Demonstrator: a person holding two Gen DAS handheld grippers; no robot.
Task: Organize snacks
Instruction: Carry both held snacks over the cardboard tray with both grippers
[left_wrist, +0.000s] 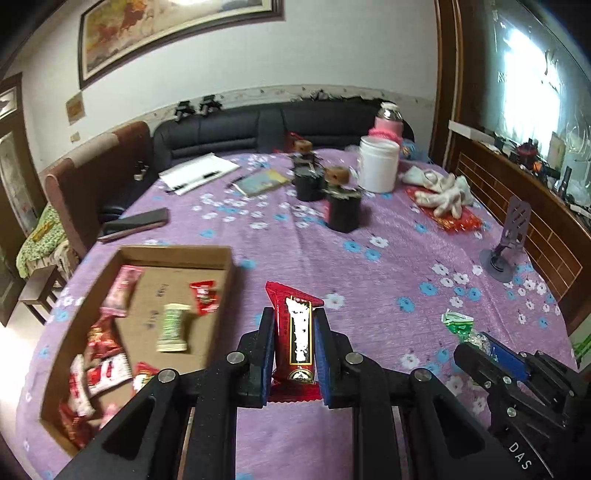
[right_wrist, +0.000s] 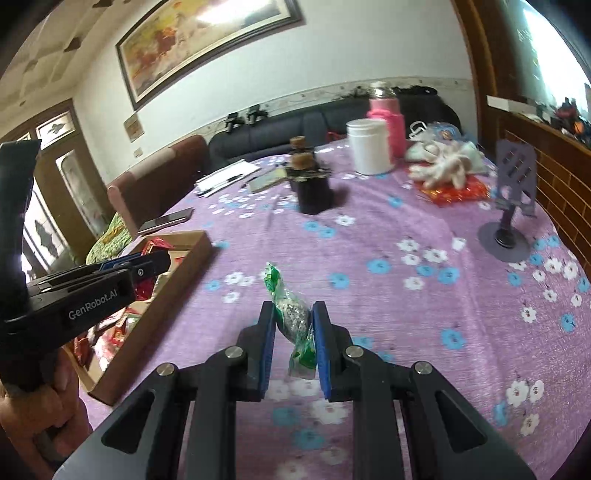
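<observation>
My left gripper (left_wrist: 293, 336) is shut on a red snack bar (left_wrist: 297, 332) with a white label, held above the purple cloth just right of the cardboard box (left_wrist: 177, 254). The box holds several red, pink and green snack packets (left_wrist: 171, 326). My right gripper (right_wrist: 293, 328) is shut on a green-wrapped candy (right_wrist: 291, 314) above the cloth, right of the box (right_wrist: 184, 269). In the left wrist view the right gripper (left_wrist: 480, 345) shows at lower right with the green candy (left_wrist: 458, 323). The left gripper (right_wrist: 147, 264) shows over the box in the right wrist view.
On the flowered table stand black pots (left_wrist: 341, 208), a white jar (left_wrist: 378, 164), a pink flask (left_wrist: 388, 123), white gloves (left_wrist: 441, 194), a purple phone stand (left_wrist: 508, 243), papers (left_wrist: 199, 171), a booklet (left_wrist: 262, 181) and a dark case (left_wrist: 135, 223). A sofa stands behind.
</observation>
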